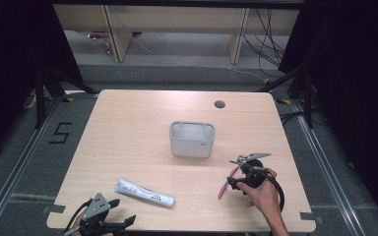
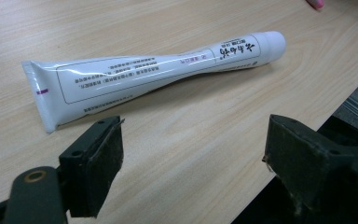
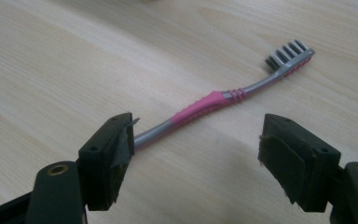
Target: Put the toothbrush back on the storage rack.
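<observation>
A grey holder (image 1: 192,139) with 2 compartments stands near the middle of the wooden counter (image 1: 128,137). Nearer the person and left of the holder, a white toothpaste tube (image 2: 154,72) lies flat, and the left gripper (image 2: 191,163) sits just short of it at the counter's edge, its fingers (image 2: 95,161) spread wide with nothing between them. Right of the holder, the right gripper (image 3: 198,161) is over a pink and grey toothbrush (image 3: 223,98) lying flat, its fingers (image 3: 109,158) wide apart, holding nothing.

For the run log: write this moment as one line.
left claw: open, short of toothpaste tube | right claw: open over toothbrush handle | grey holder: mid-table | nothing gripped
</observation>
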### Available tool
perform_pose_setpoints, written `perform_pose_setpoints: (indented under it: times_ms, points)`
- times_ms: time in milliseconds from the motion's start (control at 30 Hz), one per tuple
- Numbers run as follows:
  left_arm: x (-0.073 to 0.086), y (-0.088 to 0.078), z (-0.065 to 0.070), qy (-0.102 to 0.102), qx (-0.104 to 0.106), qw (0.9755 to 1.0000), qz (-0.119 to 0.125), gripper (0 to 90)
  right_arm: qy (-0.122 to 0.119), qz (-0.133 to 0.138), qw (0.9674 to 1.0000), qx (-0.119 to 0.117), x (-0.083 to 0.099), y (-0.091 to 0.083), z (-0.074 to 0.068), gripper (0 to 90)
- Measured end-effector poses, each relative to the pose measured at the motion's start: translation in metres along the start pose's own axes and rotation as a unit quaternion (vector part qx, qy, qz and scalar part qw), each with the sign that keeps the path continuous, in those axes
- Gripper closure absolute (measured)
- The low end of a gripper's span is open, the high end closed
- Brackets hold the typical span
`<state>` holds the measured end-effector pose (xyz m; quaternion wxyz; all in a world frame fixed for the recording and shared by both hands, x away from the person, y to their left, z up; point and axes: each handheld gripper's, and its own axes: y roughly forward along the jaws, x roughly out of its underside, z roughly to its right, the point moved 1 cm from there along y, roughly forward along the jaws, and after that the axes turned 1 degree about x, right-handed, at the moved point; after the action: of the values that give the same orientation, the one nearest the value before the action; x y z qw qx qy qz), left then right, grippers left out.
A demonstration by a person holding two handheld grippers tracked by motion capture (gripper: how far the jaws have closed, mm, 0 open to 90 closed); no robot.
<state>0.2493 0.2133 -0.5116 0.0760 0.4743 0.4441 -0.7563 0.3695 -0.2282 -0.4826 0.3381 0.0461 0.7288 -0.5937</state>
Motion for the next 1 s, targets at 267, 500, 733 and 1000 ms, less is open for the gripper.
perform_pose_setpoints:
  times_ms: [267, 500, 733, 1000]
  points:
    - [0.000, 0.000, 0.000, 0.005, 0.000, 1.0000, -0.004, 19.0, -0.004, -0.011, 0.9999, 0.007, -0.009, 0.009, 0.000, 26.1]
    - [-0.001, 0.001, 0.002, -0.008, 0.001, 0.9999, 0.010, 19.0, -0.006, -0.021, 0.9997, 0.013, -0.015, 0.016, -0.006, 24.9]
    - [-0.001, 0.001, 0.002, -0.006, -0.002, 0.9999, 0.011, 19.0, -0.011, -0.032, 0.9992, 0.021, -0.016, 0.021, -0.006, 25.0]
    - [-0.001, 0.001, 0.001, -0.005, 0.000, 0.9999, 0.009, 19.0, 0.004, -0.050, 0.9983, 0.029, -0.017, 0.025, -0.006, 26.4]
